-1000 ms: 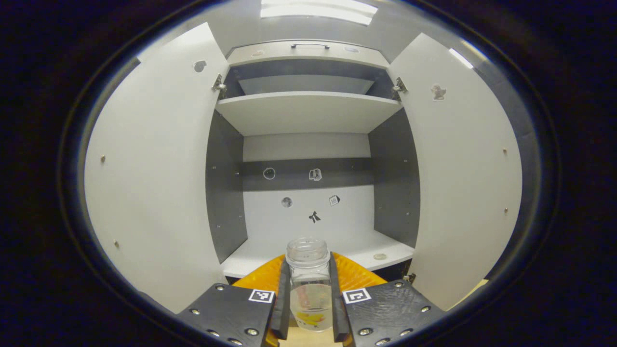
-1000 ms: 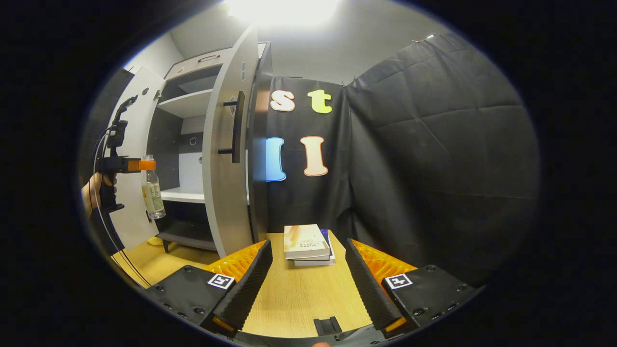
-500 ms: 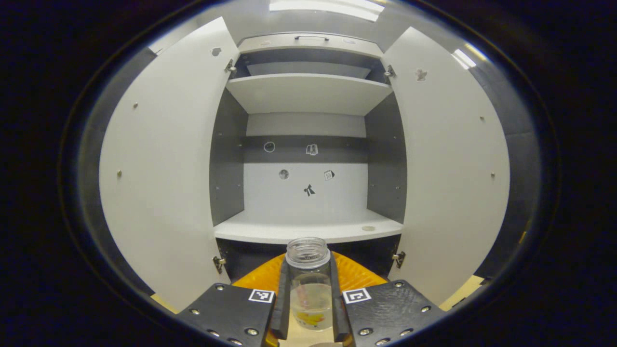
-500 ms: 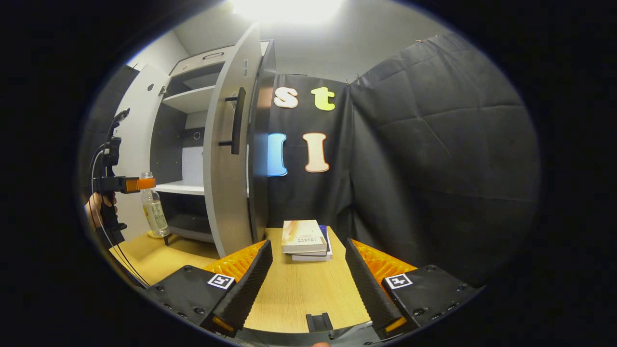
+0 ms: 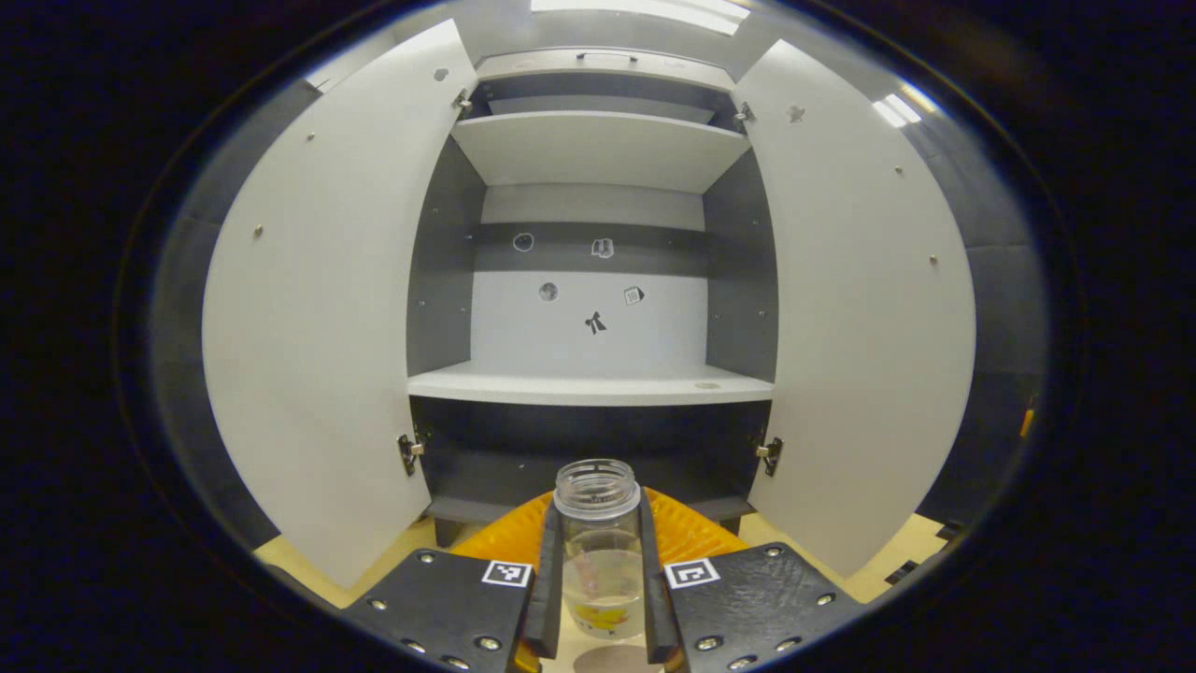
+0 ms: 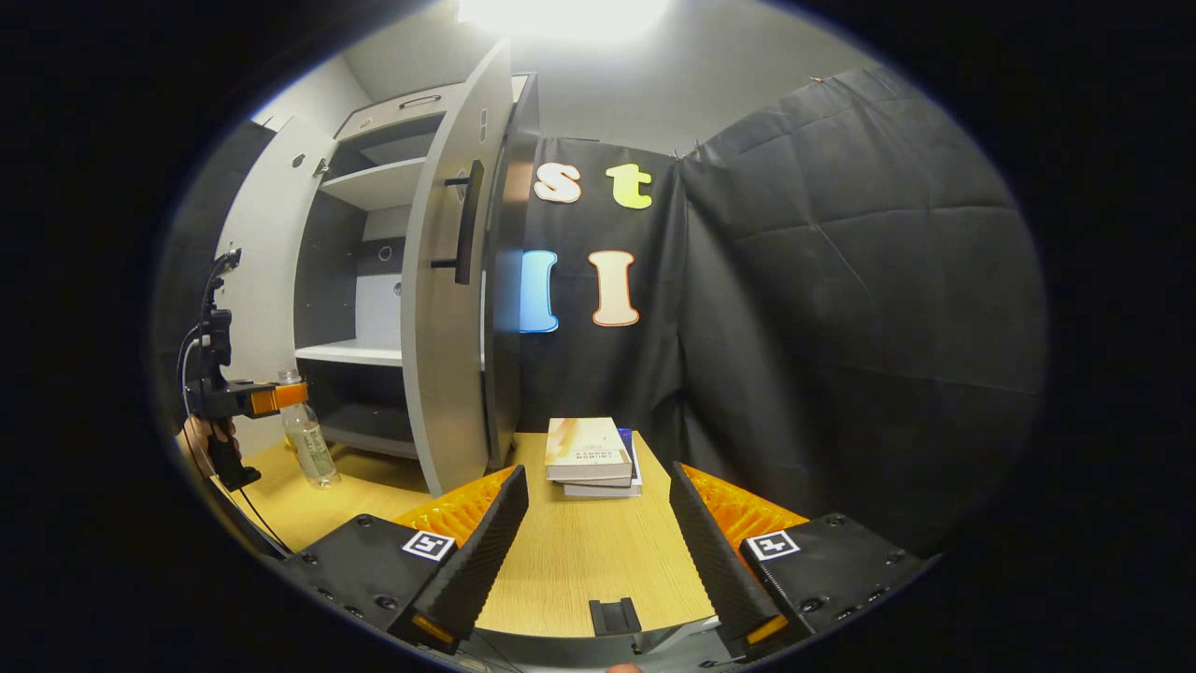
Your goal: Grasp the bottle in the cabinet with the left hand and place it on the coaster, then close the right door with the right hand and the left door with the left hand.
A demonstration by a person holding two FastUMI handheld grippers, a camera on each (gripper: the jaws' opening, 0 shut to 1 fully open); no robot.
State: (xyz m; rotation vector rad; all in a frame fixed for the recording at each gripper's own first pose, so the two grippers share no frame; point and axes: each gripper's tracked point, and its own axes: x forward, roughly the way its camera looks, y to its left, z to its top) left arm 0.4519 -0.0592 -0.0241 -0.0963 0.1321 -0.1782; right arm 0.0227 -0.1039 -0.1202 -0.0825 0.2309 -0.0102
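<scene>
Left claw [image 5: 601,598] clamped on upright bottle [image 5: 598,551] | coaster [image 5: 612,660] just beneath | lower straight, release only once seated | right claw [image 6: 598,547] wide open, empty

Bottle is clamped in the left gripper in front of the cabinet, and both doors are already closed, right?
Not quite. The bottle is clamped in the left gripper, but the left gripper view shows the left door and right door both wide open.

Clear bottle [image 5: 598,551] with a yellow-printed label — white cabinet doors [image 5: 308,308], dark grey inner walls [image 5: 439,271], pale wood table [image 6: 579,551].
</scene>
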